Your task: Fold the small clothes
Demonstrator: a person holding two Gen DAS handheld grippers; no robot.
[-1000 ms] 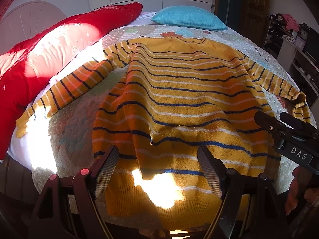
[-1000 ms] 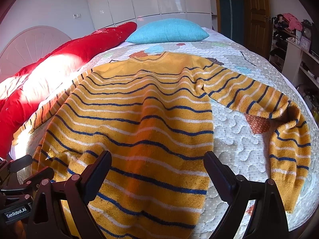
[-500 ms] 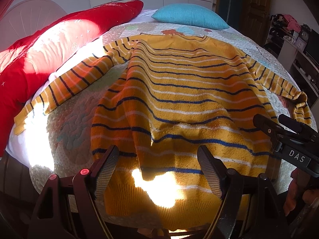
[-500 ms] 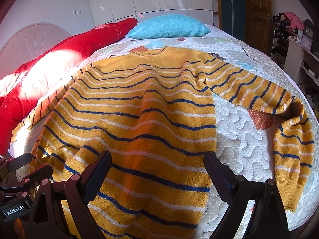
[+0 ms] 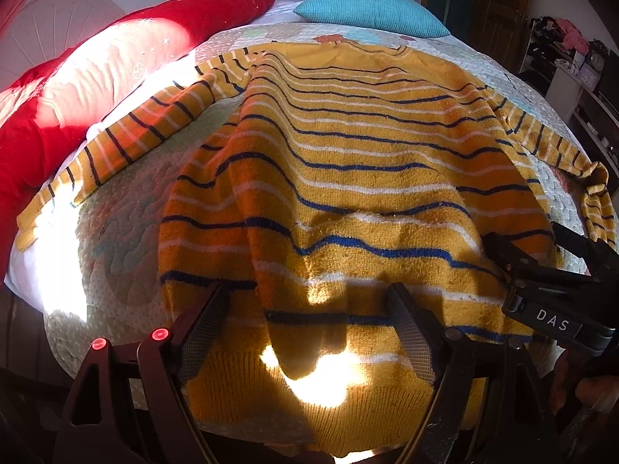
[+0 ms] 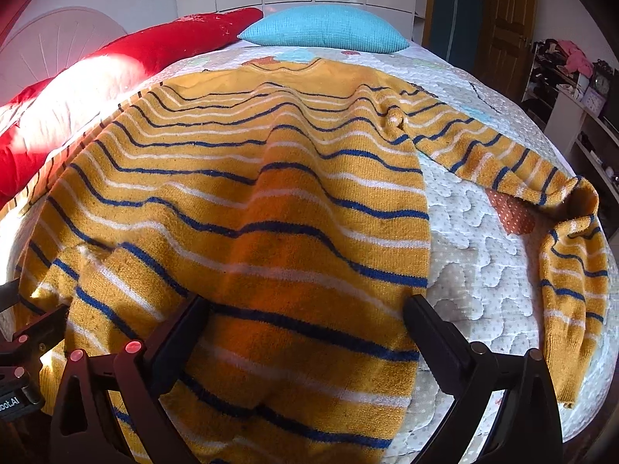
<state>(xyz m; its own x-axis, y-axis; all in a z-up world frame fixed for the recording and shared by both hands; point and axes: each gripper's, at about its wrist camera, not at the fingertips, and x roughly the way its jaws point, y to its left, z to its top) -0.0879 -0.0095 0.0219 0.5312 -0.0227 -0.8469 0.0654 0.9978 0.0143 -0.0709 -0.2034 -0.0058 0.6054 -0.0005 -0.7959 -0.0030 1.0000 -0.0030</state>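
A yellow sweater (image 5: 348, 178) with blue and white stripes lies spread flat on the quilted bed, neckline far, hem near. It also fills the right wrist view (image 6: 247, 201). Its left sleeve (image 5: 127, 143) stretches out to the left; its right sleeve (image 6: 549, 208) bends down at the bed's right edge. My left gripper (image 5: 307, 328) is open and empty, low over the hem. My right gripper (image 6: 305, 324) is open and empty over the sweater's lower right part. The right gripper also shows at the right of the left wrist view (image 5: 541, 270).
A white quilted bedspread (image 6: 476, 239) covers the bed. A red blanket (image 5: 96, 73) lies along the left side. A turquoise pillow (image 6: 325, 31) sits at the head. Shelves with clutter (image 6: 572, 77) and a wooden door (image 6: 510, 19) stand to the right.
Both grippers have moved forward and lower toward the sweater's hem. The sweater looks larger in both views. Both stay open.
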